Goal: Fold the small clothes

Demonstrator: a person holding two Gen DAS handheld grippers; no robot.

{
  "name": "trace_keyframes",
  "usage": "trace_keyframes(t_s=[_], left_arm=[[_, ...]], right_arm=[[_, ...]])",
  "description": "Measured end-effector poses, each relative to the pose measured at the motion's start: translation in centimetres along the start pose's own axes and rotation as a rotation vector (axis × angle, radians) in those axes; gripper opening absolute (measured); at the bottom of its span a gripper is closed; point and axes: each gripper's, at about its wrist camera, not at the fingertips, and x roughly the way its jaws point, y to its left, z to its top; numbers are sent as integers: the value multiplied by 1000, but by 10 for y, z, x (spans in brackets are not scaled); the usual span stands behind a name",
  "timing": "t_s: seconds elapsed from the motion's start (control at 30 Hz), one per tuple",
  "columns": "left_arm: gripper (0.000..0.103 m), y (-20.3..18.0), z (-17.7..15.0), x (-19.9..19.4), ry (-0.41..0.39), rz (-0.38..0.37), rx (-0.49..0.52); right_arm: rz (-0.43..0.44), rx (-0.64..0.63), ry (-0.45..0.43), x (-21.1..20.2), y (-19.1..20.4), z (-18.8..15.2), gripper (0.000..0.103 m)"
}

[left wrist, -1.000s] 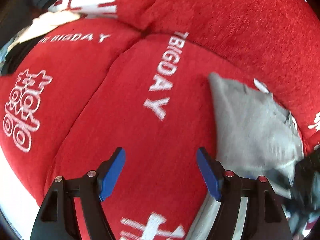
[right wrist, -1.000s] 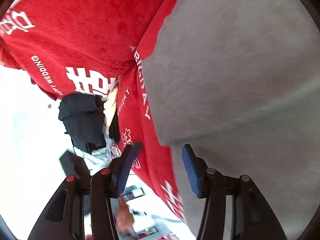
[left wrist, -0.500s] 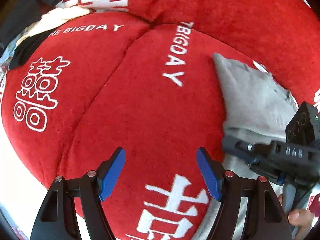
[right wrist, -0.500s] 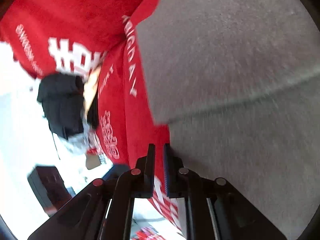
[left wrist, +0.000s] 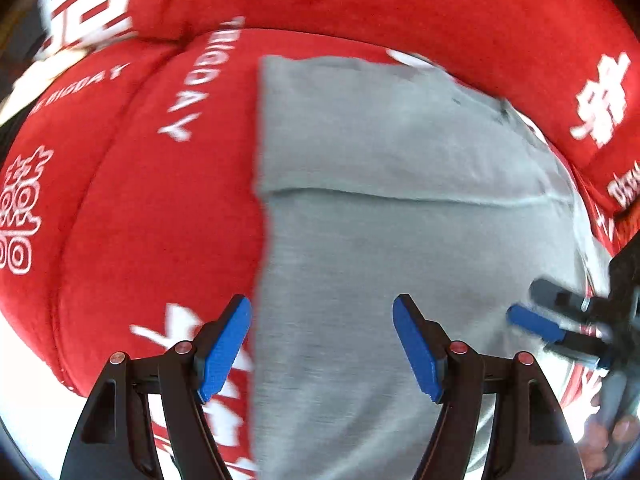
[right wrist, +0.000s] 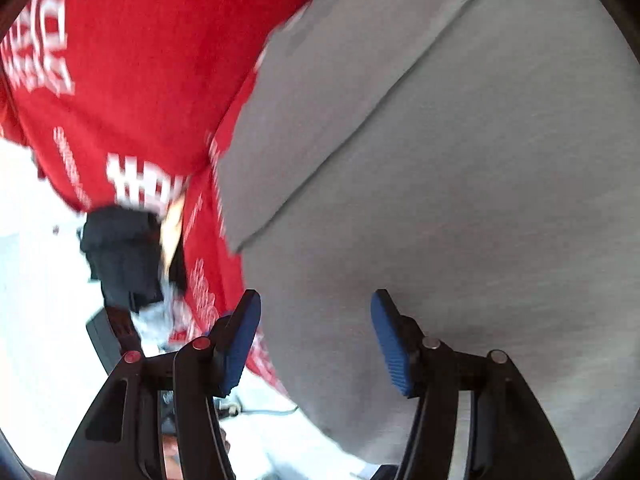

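The grey garment (left wrist: pixel 400 240) lies spread on our red cushion (left wrist: pixel 152 216) with white lettering, one layer folded over another along a straight edge. Our left hand-held gripper (left wrist: pixel 322 344) hangs over its near part, blue pads wide apart and empty. Our right hand-held gripper (right wrist: pixel 316 336) is also spread open above the cloth, gripping nothing. Dark clothes (right wrist: pixel 120 252) sit at the cushion's far end.

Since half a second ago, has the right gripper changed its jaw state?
Yes. The right gripper was shut then; its jaws now stand apart over the grey garment, holding nothing, with the red cover to their left.
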Motion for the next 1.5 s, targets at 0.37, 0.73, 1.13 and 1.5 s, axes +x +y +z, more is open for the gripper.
trace_keyframes(t_s=[0.37, 0.73, 1.13, 1.5], left_arm=[[74, -70, -9, 12, 17, -15, 61], [74, -81, -8, 15, 31, 0, 90], [74, -102, -13, 21, 48, -18, 116], [74, -152, -8, 22, 53, -57, 180]], right_arm=[[-17, 210, -323, -75, -79, 121, 55], [-47, 158, -266, -79, -87, 101, 7], [167, 122, -225, -93, -92, 74, 41], [285, 218, -182, -128, -115, 35, 73]])
